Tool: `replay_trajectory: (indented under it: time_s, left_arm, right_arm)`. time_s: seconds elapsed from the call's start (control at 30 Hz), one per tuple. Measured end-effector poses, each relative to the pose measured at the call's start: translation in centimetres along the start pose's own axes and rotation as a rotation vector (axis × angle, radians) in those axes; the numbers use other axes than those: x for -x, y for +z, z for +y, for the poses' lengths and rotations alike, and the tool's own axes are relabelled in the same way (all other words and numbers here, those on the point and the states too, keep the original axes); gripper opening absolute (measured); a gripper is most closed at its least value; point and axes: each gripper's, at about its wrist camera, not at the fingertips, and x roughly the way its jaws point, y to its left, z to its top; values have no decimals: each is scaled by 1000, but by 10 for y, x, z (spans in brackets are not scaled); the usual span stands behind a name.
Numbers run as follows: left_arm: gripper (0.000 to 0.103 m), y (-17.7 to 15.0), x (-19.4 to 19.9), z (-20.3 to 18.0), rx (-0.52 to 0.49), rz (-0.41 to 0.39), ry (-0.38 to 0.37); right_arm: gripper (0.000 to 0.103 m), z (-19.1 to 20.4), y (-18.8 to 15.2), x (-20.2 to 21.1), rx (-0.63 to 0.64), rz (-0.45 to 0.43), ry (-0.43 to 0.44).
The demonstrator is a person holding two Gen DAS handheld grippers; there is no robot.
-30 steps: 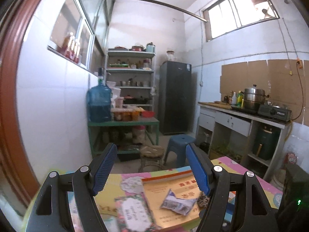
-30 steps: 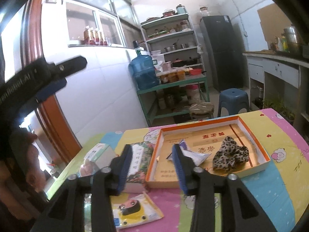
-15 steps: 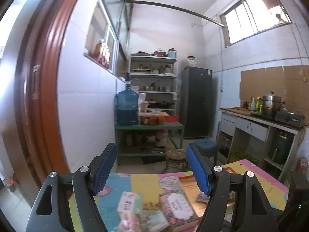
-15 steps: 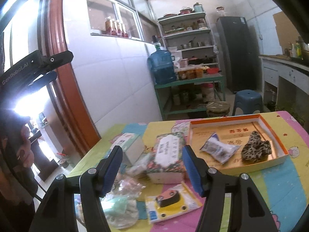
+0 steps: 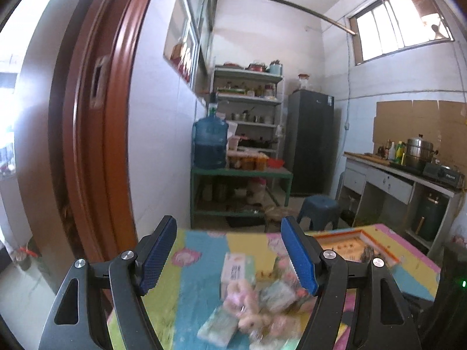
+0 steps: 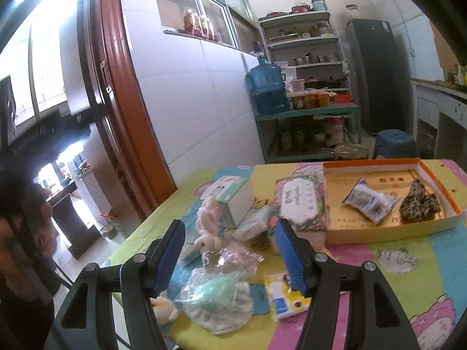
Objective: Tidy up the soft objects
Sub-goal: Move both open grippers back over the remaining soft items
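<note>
An orange-rimmed box (image 6: 435,175) at the table's right holds a silver-blue snack packet (image 6: 370,199) and a leopard-print scrunchie (image 6: 420,202). Left of it lie a floral tissue pack (image 6: 300,201), a white-green tissue box (image 6: 230,194), pink and cream plush pieces (image 6: 208,218) and a clear bag with a mint-green soft thing (image 6: 214,293). My right gripper (image 6: 230,255) hangs open above this pile, nothing between its fingers. My left gripper (image 5: 229,258) is open and empty over the same pile (image 5: 248,312), which is blurred there.
A yellow-and-white packet (image 6: 284,294) lies near the front edge of the cartoon-print tablecloth (image 6: 408,265). A red-brown door frame (image 5: 87,134) stands at the left. Behind are a green shelf with a water jug (image 5: 210,143), a blue stool (image 5: 319,208) and a person's face (image 6: 26,227) at far left.
Both grippers have swung left, away from the orange box and toward the pile at the table's left end. The right gripper's jaws have widened. Neither holds anything.
</note>
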Motion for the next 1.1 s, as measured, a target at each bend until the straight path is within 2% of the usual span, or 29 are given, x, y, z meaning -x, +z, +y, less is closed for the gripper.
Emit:
replay_trajectory:
  time_s: [0.37, 0.73, 0.97, 1.1]
  left_arm:
    - [75, -85, -1, 33, 36, 113, 20]
    - [75, -135, -4, 34, 41, 183, 5]
    - [75, -161, -18, 41, 88, 226, -29]
    - [75, -177, -30, 46, 131, 280, -49]
  right_arm:
    - [64, 7, -31, -14, -14, 46, 11]
    - [64, 19, -49, -24, 10, 88, 33]
    - [64, 21, -56, -26, -1, 104, 33]
    - [64, 23, -60, -28, 15, 114, 16]
